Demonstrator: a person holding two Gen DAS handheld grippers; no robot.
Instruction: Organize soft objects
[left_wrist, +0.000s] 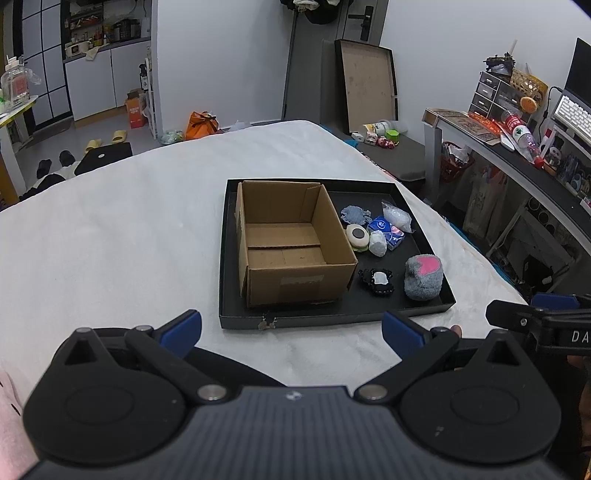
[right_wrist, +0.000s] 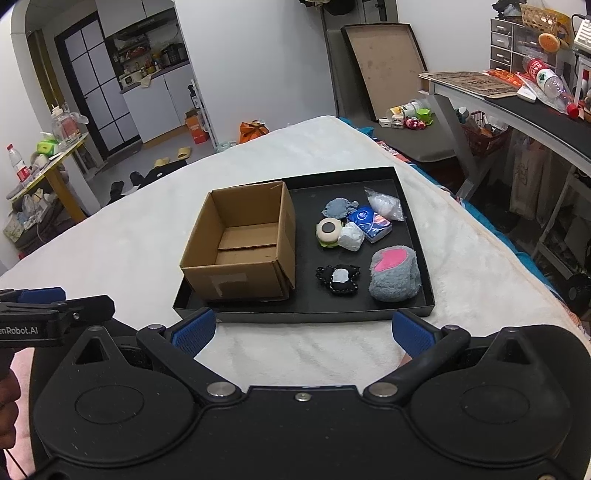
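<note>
A shallow black tray lies on a white blanket. In its left half stands an empty open cardboard box. To the right of the box lie a grey fluffy roll with a pink patch, a black-and-white plush, a burger-shaped toy, a white wad, a blue packet, a grey cloth and a clear bag. My left gripper and right gripper hang open before the tray's near edge, both empty.
The white blanket covers a bed that drops off on the right. A desk with clutter stands at the right, and a floor with slippers and bags lies beyond the bed's far end. The other gripper shows at each view's side edge.
</note>
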